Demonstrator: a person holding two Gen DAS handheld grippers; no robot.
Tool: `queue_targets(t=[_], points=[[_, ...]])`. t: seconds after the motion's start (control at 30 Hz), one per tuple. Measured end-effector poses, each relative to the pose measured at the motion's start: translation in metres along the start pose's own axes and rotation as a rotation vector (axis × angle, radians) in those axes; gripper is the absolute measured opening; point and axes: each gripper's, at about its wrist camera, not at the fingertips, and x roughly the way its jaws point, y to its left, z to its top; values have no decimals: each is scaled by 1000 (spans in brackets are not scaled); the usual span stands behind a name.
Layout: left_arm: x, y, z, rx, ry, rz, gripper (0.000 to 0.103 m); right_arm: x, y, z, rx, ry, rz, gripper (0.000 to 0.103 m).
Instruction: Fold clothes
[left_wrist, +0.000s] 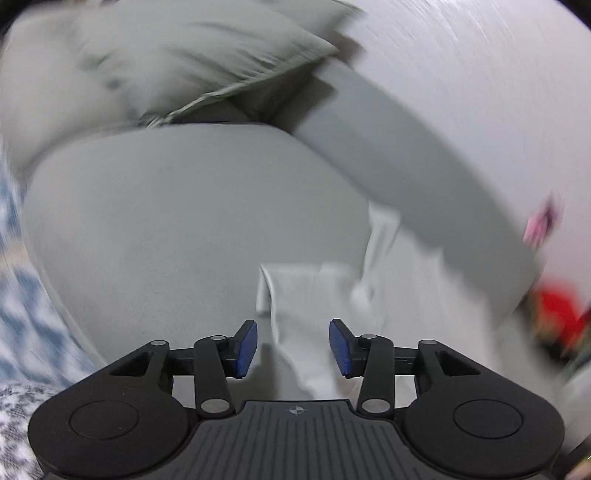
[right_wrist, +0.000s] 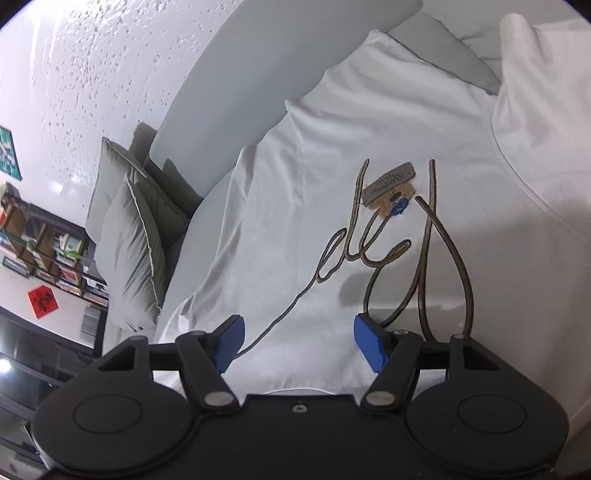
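Observation:
A white T-shirt (right_wrist: 332, 155) with brown looping embroidery and a small grey label (right_wrist: 389, 182) lies spread on a pale grey bed (right_wrist: 221, 92). My right gripper (right_wrist: 298, 343) is open just above the shirt's printed front, its blue pads on either side of the brown lines. In the blurred left wrist view a crumpled white part of the shirt (left_wrist: 314, 295) lies in front of my left gripper (left_wrist: 293, 347), which is open and empty, its pads apart over the cloth.
Two grey-green pillows (right_wrist: 133, 236) lean at the bed's head; one shows in the left wrist view (left_wrist: 192, 62). A grey headboard (left_wrist: 399, 177) runs along the white wall (right_wrist: 92, 74). A bookshelf (right_wrist: 44, 251) stands far left. A blue patterned cloth (left_wrist: 22, 314) lies at left.

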Motion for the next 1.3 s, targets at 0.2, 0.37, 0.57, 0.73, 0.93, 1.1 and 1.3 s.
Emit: queue_targets(t=[0.2,0.37,0.57,0.73,0.93,1.1,1.3], points=[[45,32,30,-200,127,-103,41,2,1,1,-3,5,-1,66],[69,32,33,-231,189,-157,34,3,0,1,1,5,1,66],[92,24,39,-202,247,-213,19,4,1,1,-2,6,2,67],[123,28,45,-254,327,-221,37,5,0,3,-3,8,5,68],[129,31,46,-375,262,-165,5,5,1,2,-13,9,3,68],[89,-39,39,76,3,31,0,5,3,1,-25,7,-4,68],[76,-150,-93,1008,-159,47,0,5,3,-1,-25,2,-4,68]])
